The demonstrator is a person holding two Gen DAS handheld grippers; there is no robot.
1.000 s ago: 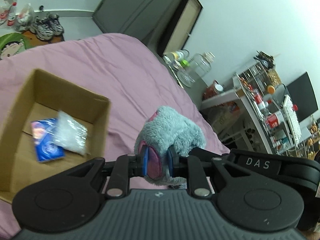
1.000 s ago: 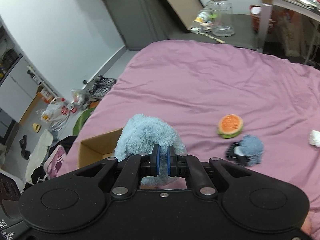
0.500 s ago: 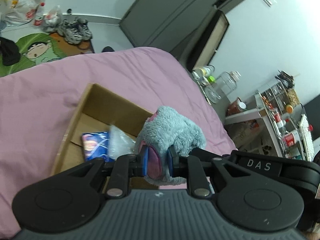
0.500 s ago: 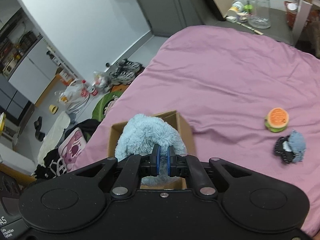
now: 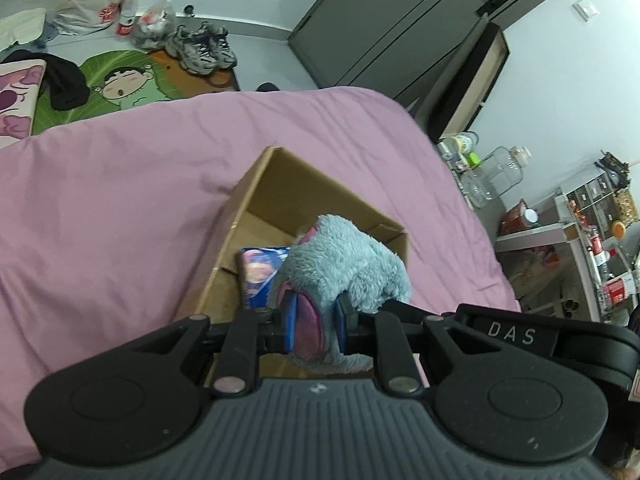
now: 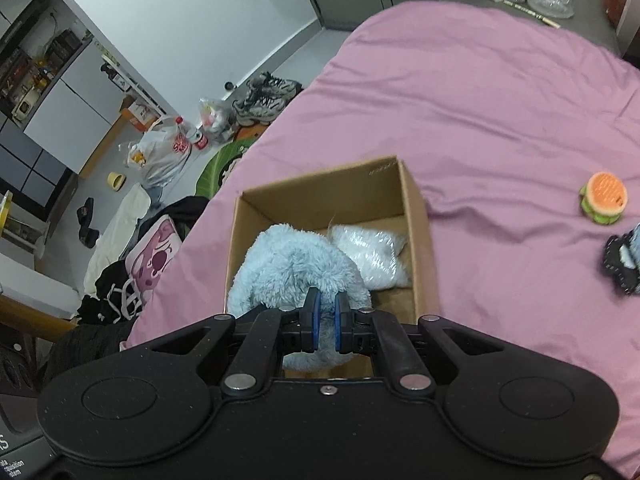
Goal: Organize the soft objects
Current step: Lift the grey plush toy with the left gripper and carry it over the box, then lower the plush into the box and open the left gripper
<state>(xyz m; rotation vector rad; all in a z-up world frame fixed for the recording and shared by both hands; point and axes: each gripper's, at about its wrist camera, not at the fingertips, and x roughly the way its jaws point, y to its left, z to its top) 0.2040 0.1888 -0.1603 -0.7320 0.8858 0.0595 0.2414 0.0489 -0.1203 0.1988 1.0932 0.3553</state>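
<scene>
Now the left fingers (image 5: 314, 322) are clamped on a pink ear of the blue plush toy (image 5: 348, 264), and the right fingers (image 6: 325, 322) are pressed together on a fold of its fur. So both grippers hold the one toy, each from its own side, and neither hand is clearly nearer to it. The toy hangs directly in front of both pairs of fingers, above the open cardboard box (image 6: 418, 208). Its body reaches forward and down from the fingers, toward the inside of the box. I think the next move is only to lower it and let it go, because it is already over the opening.

Inside the box I count one blue packet (image 5: 260, 270) and one clear plastic bag (image 6: 370, 254). Outside, on the pink bed (image 6: 500, 112), two more soft things wait: one burger toy (image 6: 603, 198) and one dark and blue toy (image 6: 624, 264), well apart from the box.
</scene>
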